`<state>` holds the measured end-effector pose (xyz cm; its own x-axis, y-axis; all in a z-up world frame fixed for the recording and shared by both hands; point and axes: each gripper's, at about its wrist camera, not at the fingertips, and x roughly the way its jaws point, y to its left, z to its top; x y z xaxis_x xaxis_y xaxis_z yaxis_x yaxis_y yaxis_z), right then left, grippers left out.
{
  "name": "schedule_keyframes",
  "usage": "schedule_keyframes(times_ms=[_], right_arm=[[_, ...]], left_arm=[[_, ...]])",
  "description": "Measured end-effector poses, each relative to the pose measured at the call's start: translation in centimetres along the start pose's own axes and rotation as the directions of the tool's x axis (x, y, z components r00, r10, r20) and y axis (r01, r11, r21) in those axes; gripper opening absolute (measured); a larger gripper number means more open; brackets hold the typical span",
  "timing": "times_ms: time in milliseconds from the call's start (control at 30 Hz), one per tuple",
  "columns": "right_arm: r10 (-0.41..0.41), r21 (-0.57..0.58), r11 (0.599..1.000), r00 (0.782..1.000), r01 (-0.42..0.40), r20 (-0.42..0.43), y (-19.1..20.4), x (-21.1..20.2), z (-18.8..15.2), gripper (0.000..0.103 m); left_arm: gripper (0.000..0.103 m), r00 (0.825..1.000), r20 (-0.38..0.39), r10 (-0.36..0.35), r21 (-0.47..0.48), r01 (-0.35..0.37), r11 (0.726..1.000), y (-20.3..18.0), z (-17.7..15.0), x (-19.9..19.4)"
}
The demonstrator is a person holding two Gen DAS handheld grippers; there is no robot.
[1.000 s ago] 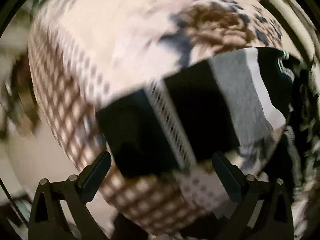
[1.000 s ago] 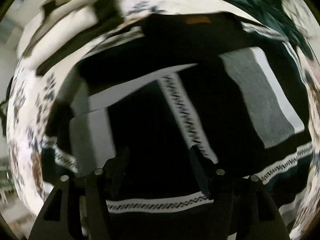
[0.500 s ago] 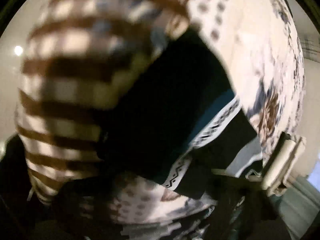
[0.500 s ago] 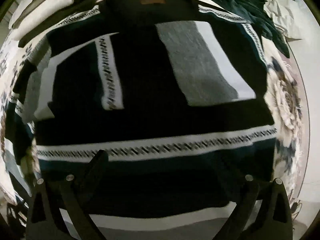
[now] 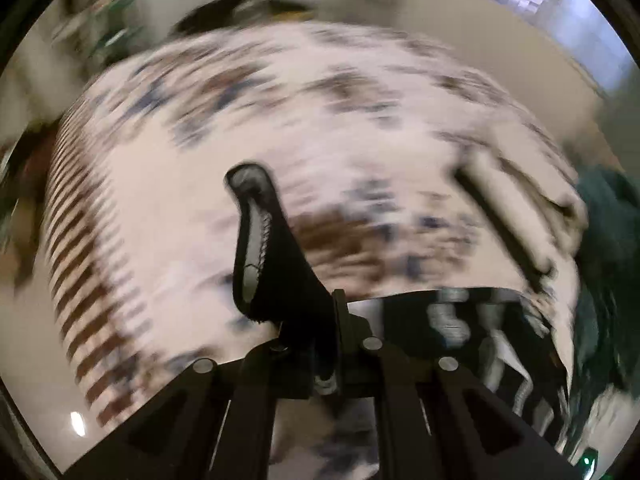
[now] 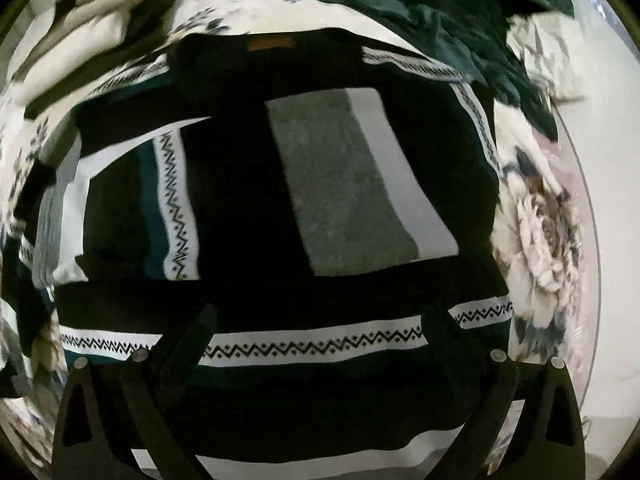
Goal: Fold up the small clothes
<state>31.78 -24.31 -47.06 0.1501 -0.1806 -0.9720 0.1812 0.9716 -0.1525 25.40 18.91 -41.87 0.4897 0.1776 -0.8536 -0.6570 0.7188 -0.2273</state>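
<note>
A black sweater with grey and white panels and zigzag bands lies spread on the flowered tablecloth. My right gripper hovers just above its lower part, jaws wide open with nothing between them. My left gripper is shut on a black end of the sweater, which sticks up between the fingers, its white zigzag trim showing. The rest of the sweater shows at the lower right of the blurred left wrist view.
Folded cream clothes lie at the back left, also seen as a folded stack in the left wrist view. A crumpled dark green garment sits at the back right. The tablecloth's striped border marks the table's left edge.
My left gripper went from open over the sweater's end to shut on it and swung up with it. The right gripper opened wider and shifted over the sweater's lower band.
</note>
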Motion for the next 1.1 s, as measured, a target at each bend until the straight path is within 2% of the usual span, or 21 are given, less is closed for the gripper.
schedule_keyframes(times_ms=[67,133,233,300,367,400,433,467,533,567,600,633,667,700,733,800,867,900,933,1000,1100], right_arm=[[0.011,0.039,0.999,1.000,-0.010,-0.011,-1.5,0.2,-0.2,0.103],[0.018,0.078,0.997,1.000,-0.016,-0.025,-3.6,0.6,-0.4,0.103],[0.016,0.156,0.988,0.999,-0.009,-0.050,-7.6,1.3,-1.1,0.103],[0.009,0.198,0.980,0.998,0.003,-0.062,-10.3,1.6,-1.5,0.103],[-0.002,0.234,0.972,0.998,0.019,-0.070,-12.8,2.0,-1.8,0.103],[-0.009,0.249,0.968,0.997,0.028,-0.075,-14.0,2.1,-2.0,0.103],[-0.016,0.269,0.962,0.996,0.039,-0.085,-15.6,2.3,-2.2,0.103],[-0.015,0.284,0.958,0.996,0.040,-0.088,-16.6,2.3,-2.3,0.103],[0.007,0.321,0.947,0.996,0.022,-0.090,-19.0,2.3,-2.6,0.103],[0.029,0.335,0.942,0.996,0.002,-0.088,-19.9,2.3,-2.6,0.103],[0.057,0.347,0.938,0.995,-0.025,-0.082,-20.6,2.2,-2.7,0.103],[0.089,0.356,0.933,0.993,-0.056,-0.075,-21.2,2.1,-2.7,0.103],[0.125,0.361,0.928,0.990,-0.092,-0.067,-21.8,2.0,-2.5,0.103],[0.160,0.366,0.922,0.985,-0.127,-0.060,-22.2,1.8,-2.3,0.103],[0.186,0.369,0.917,0.981,-0.153,-0.055,-22.6,1.7,-2.1,0.103],[0.270,0.382,0.893,0.962,-0.238,-0.033,-23.2,1.1,-1.1,0.103],[0.346,0.382,0.867,0.938,-0.320,-0.001,-23.0,0.3,0.4,0.103],[0.381,0.379,0.853,0.924,-0.359,0.018,-22.8,0.0,1.2,0.103],[0.413,0.376,0.838,0.910,-0.395,0.035,-22.1,-0.3,2.2,0.103],[0.457,0.367,0.816,0.887,-0.447,0.064,-21.1,-0.2,4.4,0.103],[0.464,0.338,0.823,0.884,-0.456,0.062,-18.1,1.2,7.7,0.103]], left_arm=[[0.005,0.998,0.000,-0.066,0.092,0.066,0.994,-5.4,-0.6,0.2],[0.005,0.989,-0.024,-0.146,0.178,0.148,0.973,-11.2,-2.0,0.6],[0.005,0.959,-0.107,-0.262,0.315,0.282,0.906,-20.6,-6.1,1.1],[0.005,0.932,-0.170,-0.321,0.421,0.363,0.832,-27.2,-10.3,1.3],[0.005,0.908,-0.221,-0.355,0.484,0.418,0.769,-31.8,-13.6,1.4],[0.005,0.897,-0.256,-0.360,0.518,0.442,0.732,-34.2,-15.5,1.6],[0.006,0.889,-0.289,-0.355,0.532,0.457,0.712,-35.9,-16.4,1.9],[0.007,0.870,-0.348,-0.348,0.536,0.490,0.688,-37.4,-17.9,2.5],[0.009,0.834,-0.442,-0.331,0.518,0.538,0.665,-38.5,-19.8,3.3],[0.010,0.822,-0.481,-0.304,0.513,0.545,0.663,-38.8,-20.5,3.6],[0.016,0.823,-0.496,-0.277,0.522,0.538,0.662,-38.8,-21.0,3.6],[0.028,0.825,-0.498,-0.269,0.529,0.534,0.659,-38.8,-20.9,3.4],[0.034,0.818,-0.504,-0.277,0.526,0.545,0.653,-38.3,-20.6,3.0],[0.051,0.820,-0.497,-0.285,0.527,0.546,0.652,-37.7,-19.9,2.5],[0.072,0.834,-0.473,-0.285,0.539,0.530,0.655,-36.8,-18.8,1.9],[0.085,0.881,-0.386,-0.273,0.565,0.460,0.685,-34.7,-15.8,1.1],[0.085,0.929,-0.290,-0.231,0.577,0.363,0.732,-31.9,-12.6,1.4],[0.085,0.963,-0.208,-0.170,0.590,0.262,0.764,-29.7,-10.7,1.5],[0.085,0.983,-0.146,-0.116,0.595,0.181,0.783,-28.1,-9.4,2.0],[0.085,0.998,-0.058,0.000,0.564,0.033,0.825,-24.3,-6.7,3.3],[0.085,0.988,-0.085,0.126,0.469,-0.072,0.880,-19.7,-4.1,6.3]])
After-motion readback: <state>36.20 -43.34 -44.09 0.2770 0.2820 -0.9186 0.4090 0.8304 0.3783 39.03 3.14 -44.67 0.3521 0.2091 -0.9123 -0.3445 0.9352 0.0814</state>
